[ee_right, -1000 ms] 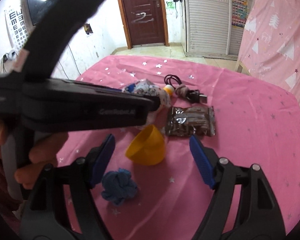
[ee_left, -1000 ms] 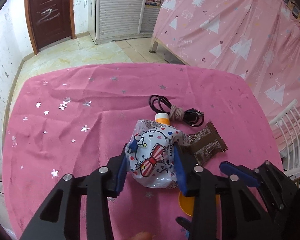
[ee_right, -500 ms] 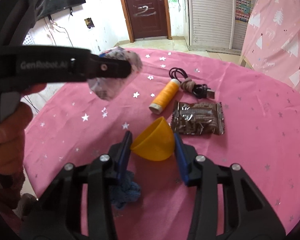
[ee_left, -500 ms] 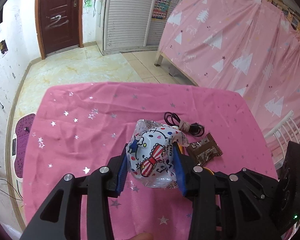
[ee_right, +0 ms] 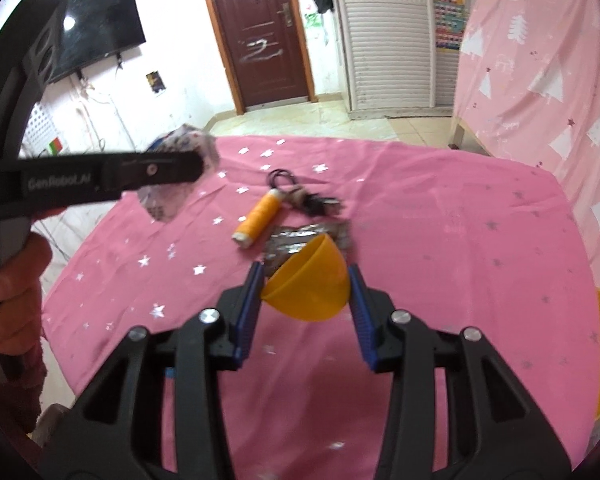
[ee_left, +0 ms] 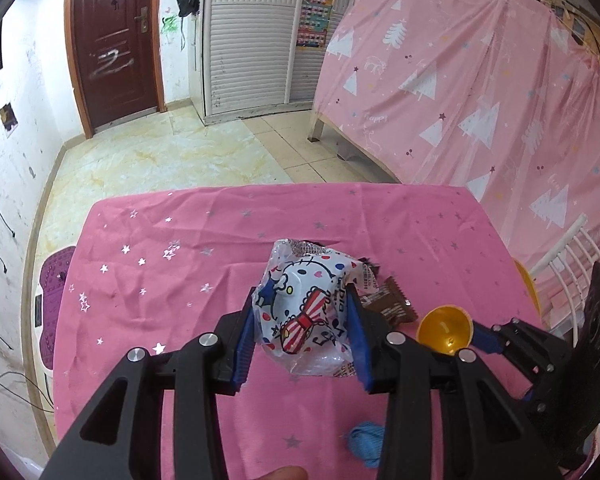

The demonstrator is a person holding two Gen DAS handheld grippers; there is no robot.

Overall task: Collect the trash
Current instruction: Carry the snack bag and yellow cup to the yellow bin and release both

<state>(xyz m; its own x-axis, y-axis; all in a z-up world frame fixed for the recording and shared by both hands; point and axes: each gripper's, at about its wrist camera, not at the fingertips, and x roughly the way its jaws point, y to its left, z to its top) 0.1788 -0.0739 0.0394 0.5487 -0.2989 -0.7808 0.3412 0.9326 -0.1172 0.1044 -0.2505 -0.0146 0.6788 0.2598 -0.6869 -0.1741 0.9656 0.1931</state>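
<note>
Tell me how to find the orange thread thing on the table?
Look at the pink starry tablecloth. Near its far middle lies an orange spool of thread, on its side, beside a coiled black cable and a shiny brown snack wrapper. It is the only small orange cylinder with white ends.

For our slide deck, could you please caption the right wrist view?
Right hand-held gripper shut on an orange half-shell above the pink tablecloth; thread spool, wrapper and cable beyond.

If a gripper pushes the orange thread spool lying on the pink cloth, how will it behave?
The orange thread spool lies on its side, so it probably rolls sideways. It looks small and likely light. The wrinkled pink cloth may slow it.
</note>
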